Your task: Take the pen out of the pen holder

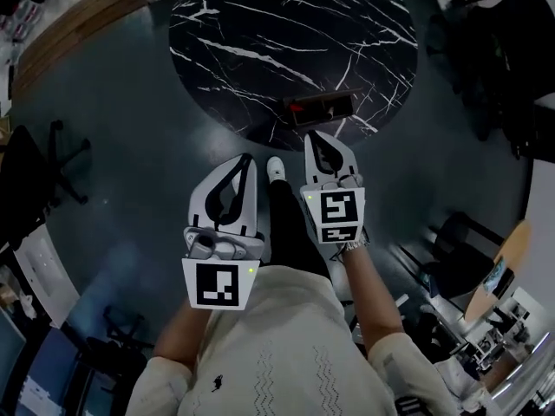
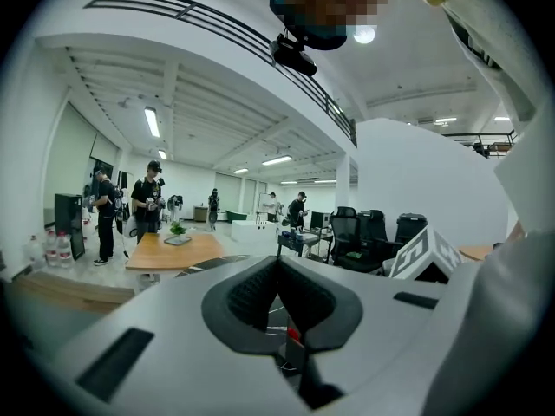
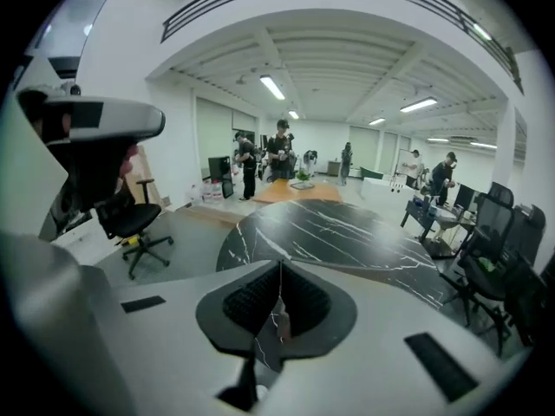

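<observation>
A dark pen holder point(image 1: 323, 107) sits at the near edge of the round black marble table point(image 1: 260, 33), with a red tip point(image 1: 297, 107) showing at its left end. My right gripper point(image 1: 314, 135) is shut and empty, with its tips just short of the holder. My left gripper point(image 1: 247, 159) hangs lower and to the left over the floor, also shut with nothing in it. In the left gripper view the jaws point(image 2: 279, 260) meet, and a red bit point(image 2: 293, 332) shows through the gap below. In the right gripper view the shut jaws point(image 3: 280, 265) point across the table point(image 3: 347, 228).
A black office chair point(image 1: 61, 159) stands on the floor at the left, and more chairs point(image 1: 451, 241) stand at the right. A wooden bench point(image 1: 69, 16) lies at the far left. My shoe point(image 1: 276, 167) is between the grippers. Several people point(image 3: 282, 150) stand far off.
</observation>
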Available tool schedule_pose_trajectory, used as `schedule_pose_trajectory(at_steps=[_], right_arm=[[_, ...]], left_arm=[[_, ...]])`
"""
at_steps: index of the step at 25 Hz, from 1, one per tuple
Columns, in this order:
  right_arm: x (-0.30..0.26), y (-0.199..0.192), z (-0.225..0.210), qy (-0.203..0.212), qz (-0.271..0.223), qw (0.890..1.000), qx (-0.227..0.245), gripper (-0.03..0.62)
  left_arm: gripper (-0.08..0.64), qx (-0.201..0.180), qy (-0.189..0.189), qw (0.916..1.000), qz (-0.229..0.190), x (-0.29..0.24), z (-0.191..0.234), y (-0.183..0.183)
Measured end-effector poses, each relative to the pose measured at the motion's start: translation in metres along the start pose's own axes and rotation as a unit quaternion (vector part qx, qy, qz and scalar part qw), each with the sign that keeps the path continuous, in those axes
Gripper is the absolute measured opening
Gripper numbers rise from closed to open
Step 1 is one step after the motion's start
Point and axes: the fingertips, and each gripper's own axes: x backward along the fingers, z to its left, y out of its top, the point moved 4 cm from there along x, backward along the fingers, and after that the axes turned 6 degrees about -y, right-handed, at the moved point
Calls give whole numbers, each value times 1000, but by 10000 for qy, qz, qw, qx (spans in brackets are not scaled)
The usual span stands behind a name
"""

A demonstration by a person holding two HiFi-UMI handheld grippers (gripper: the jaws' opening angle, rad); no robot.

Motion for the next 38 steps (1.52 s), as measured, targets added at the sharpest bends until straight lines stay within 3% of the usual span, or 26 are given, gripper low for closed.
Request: schedule_pose_trajectory(at_steps=[3, 6, 12, 18, 26, 29, 33, 38], right_arm=[[-26, -16, 1, 189, 287, 9990, 281, 20], [-48, -28, -1, 47, 420, 9975, 573, 20], [-88, -56, 1, -246, 672, 9944, 783, 101], [-102, -57, 7, -603, 497, 9917, 1023, 101], [-109, -55, 9, -1105, 78, 9873, 1135, 100], [-107, -55, 7, -1126, -39, 9888, 982, 63], [-98, -45, -4, -997, -246, 9932, 554, 60], [-71, -23, -28, -861, -388, 9950, -336, 60]], left_arm=[[12, 69, 67, 9998, 160, -4, -3, -13], [12, 108, 114, 9995, 279, -8, -3, -24], [12, 147, 298, 9988, 349, -14, 6, -33], [12, 176, 519, 9975, 440, -11, 9, -37], [12, 96, 515, 9972, 533, 2, -5, -40], [12, 112, 540, 9968, 572, 8, -8, -45], [12, 67, 505, 9970, 580, 11, -13, -47], [12, -124, 450, 9977, 488, 9, -17, -39]])
